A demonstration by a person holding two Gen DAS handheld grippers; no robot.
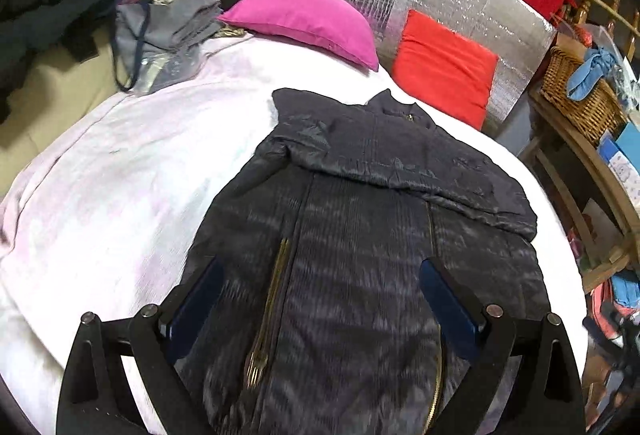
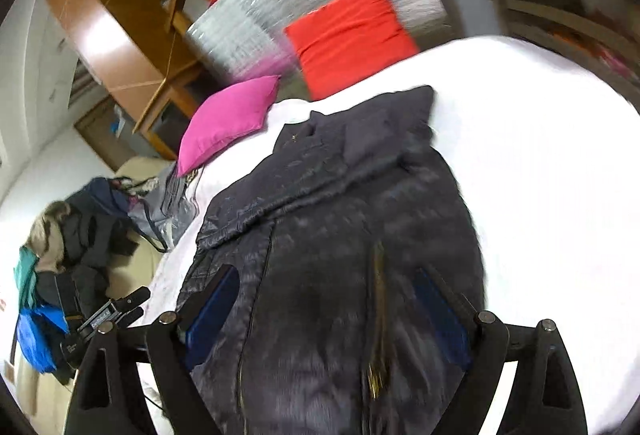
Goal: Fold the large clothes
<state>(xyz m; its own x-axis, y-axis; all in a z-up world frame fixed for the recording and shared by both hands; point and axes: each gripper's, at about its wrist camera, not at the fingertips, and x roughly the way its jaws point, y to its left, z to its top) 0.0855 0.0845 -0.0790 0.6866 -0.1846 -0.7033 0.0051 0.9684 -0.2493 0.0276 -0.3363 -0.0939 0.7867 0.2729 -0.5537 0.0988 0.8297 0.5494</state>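
Nearest me: left gripper (image 1: 320,299) and right gripper (image 2: 326,305), jaws wide, nothing gripped. Beneath them: dark jacket (image 1: 360,203), flat on the white bed (image 1: 140,163), sleeve folded across. Beyond: pink pillow (image 1: 308,19), red cushion (image 1: 444,67).

No text, label or number is legible in either view

Dark quilted jacket (image 1: 360,219) flat on bed, zipped, sleeves folded across chest, collar toward pillows.

Jacket (image 1: 360,235) hem cut off at btm edge, right-wrist view motion-blurred.
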